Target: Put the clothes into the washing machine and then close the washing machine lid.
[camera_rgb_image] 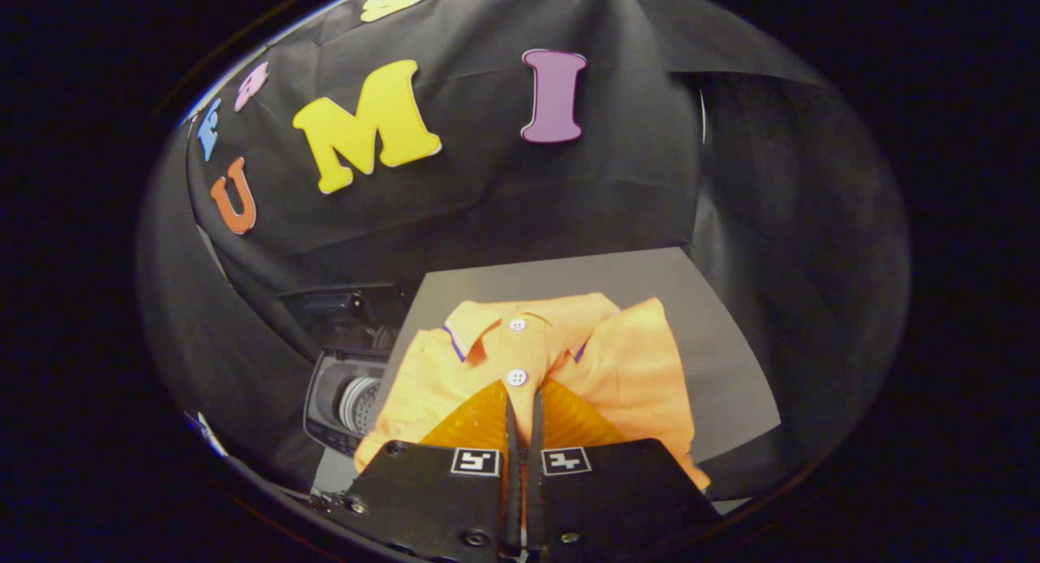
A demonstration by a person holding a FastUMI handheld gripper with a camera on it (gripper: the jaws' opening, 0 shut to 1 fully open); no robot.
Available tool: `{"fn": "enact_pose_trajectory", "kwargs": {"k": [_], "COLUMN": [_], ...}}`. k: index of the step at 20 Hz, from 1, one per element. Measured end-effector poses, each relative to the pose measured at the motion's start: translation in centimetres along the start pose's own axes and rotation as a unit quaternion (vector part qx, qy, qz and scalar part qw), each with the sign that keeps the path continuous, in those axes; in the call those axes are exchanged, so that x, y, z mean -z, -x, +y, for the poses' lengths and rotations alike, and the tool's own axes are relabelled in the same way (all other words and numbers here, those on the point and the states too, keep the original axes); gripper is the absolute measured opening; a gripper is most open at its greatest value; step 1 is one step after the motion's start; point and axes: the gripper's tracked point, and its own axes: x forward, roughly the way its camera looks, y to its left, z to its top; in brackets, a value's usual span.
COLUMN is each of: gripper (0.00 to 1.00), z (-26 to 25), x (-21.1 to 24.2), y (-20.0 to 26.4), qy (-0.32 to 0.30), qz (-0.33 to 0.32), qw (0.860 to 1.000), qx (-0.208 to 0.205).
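The soft, light orange polo shirt [561,360] lies on the grey tabletop [715,384] beside the open washing machine [345,400], its placket apparently pinched between the hand-held gripper [524,400]'s nearly closed fingers, likely draping when lifted.

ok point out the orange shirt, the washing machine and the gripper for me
orange shirt [626,368]: gripper view, on its bare right shoulder panel.
washing machine [345,400]: gripper view, on the open drum, beside the shirt.
gripper [524,404]: gripper view, midway between the fingertips; jaws nearly together, pinching the shirt's front.
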Motion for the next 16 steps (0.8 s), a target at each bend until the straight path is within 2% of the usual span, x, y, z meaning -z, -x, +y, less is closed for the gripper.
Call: {"fn": "enact_pose_trajectory", "kwargs": {"k": [6, 10, 16], "gripper": [0.06, 0.06, 0.06], "z": [5.7, 11.4, 21.5], "x": [-2.0, -3.4, -3.9], "y": [6.8, 10.6, 12.7], "qy": [0.007, 0.028, 0.058], "qz": [-0.05, -0.08, -0.086], "qw": [0.999, 0.996, 0.991], "qx": [-0.017, -0.037, -0.083]}}
